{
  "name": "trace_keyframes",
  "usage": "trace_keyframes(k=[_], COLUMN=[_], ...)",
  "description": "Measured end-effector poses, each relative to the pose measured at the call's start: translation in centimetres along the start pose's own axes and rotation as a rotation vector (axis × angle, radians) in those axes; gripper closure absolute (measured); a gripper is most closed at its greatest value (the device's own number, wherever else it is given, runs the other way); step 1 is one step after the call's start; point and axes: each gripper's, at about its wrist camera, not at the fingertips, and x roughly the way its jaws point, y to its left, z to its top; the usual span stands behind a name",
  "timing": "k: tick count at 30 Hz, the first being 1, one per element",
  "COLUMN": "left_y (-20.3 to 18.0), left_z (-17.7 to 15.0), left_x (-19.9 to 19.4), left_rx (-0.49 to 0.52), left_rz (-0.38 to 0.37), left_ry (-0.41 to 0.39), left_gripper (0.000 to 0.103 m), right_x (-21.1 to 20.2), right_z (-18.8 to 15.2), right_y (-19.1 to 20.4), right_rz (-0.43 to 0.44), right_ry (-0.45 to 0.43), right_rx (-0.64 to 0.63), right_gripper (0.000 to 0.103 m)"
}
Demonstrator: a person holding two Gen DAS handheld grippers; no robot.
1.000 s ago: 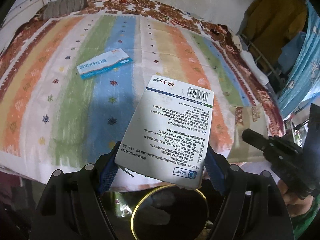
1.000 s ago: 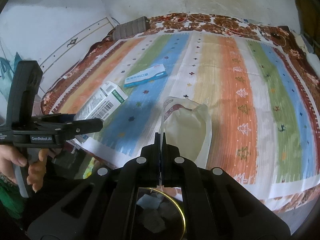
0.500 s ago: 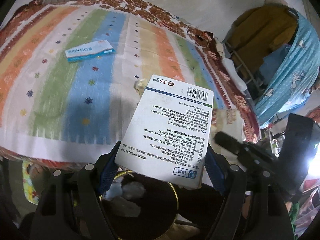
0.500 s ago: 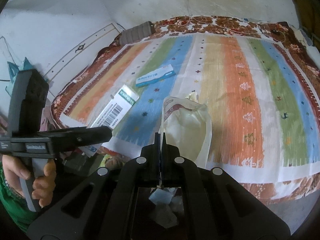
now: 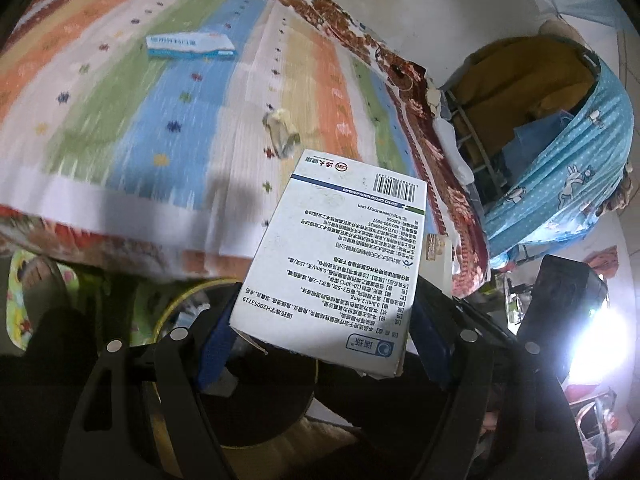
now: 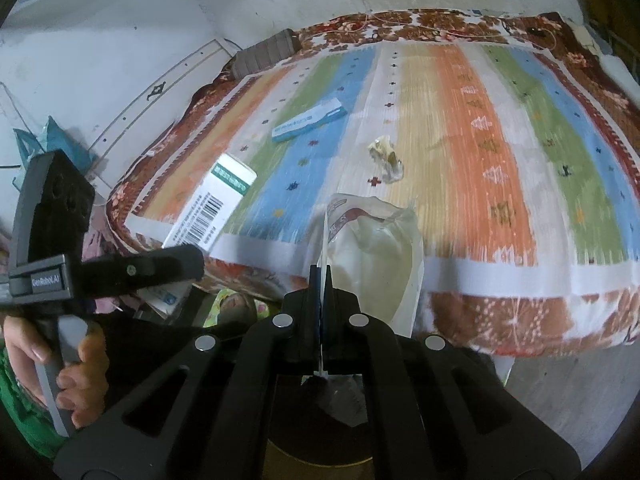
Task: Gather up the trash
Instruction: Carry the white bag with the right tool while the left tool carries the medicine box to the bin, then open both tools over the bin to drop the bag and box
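Blue-padded jaws of the left gripper (image 5: 320, 340) stand wide, clamping a flat white printed medicine carton (image 5: 340, 264) by its edges above a dark gold-rimmed bin (image 5: 176, 312). Right gripper (image 6: 320, 280) is fully closed, pinching a translucent cream plastic bag (image 6: 376, 252). On the striped bedspread (image 6: 480, 120), a crumpled wrapper (image 6: 386, 158) lies at twelve o'clock, a blue-white box (image 6: 308, 120) at eleven.

White box (image 5: 340, 256): upside-down "H20053719", "www.tianyy.com", barcode. Left gripper (image 6: 44, 280) body label: "GenRobot.AI".
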Motion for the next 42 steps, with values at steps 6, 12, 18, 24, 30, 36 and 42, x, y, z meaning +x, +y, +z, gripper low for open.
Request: trace_keyframes(k=[6, 12, 18, 24, 30, 36, 42], left_y=[0.5, 0.9, 1.5, 2.3, 3.4, 5.3, 6.3], left_z=[-2.1, -3.4, -4.5, -5.8, -7.3, -7.9, -8.3], left_x=[0.2, 0.2, 0.4, 1.1, 2.2, 3.5, 4.3], left_rx=[-0.013, -0.027, -0.053, -0.096, -0.146, -0.256, -0.363], left_rz=[0.01, 0.015, 0.013, 0.005, 0.024, 0.043, 0.023], left_ry=[0.009, 0.025, 0.039, 0.071, 0.108, 0.156, 0.168], left_gripper=[0.027, 0.027, 0.027, 0.027, 0.027, 0.027, 0.017], right_x=[-0.1, -0.1, 0.2, 0.9, 1.8, 3.2, 4.8], right_z=[-2.7, -4.8, -6.5, -7.8, -9.2, -10.2, -10.5], right_y=[0.7, 1.1, 1.1, 1.1, 1.0, 0.6, 0.1], right_rz=[-0.004, -0.01, -0.025, -0.039, -0.051, -0.067, -0.067], right_ry=[0.018, 0.038, 0.068, 0.104, 0.147, 0.198, 0.243], right_rx=[0.003, 0.001, 0.011, 0.025, 0.053, 0.1, 0.143], right_gripper=[0.103, 0.103, 0.103, 0.103, 0.103, 0.103, 0.073])
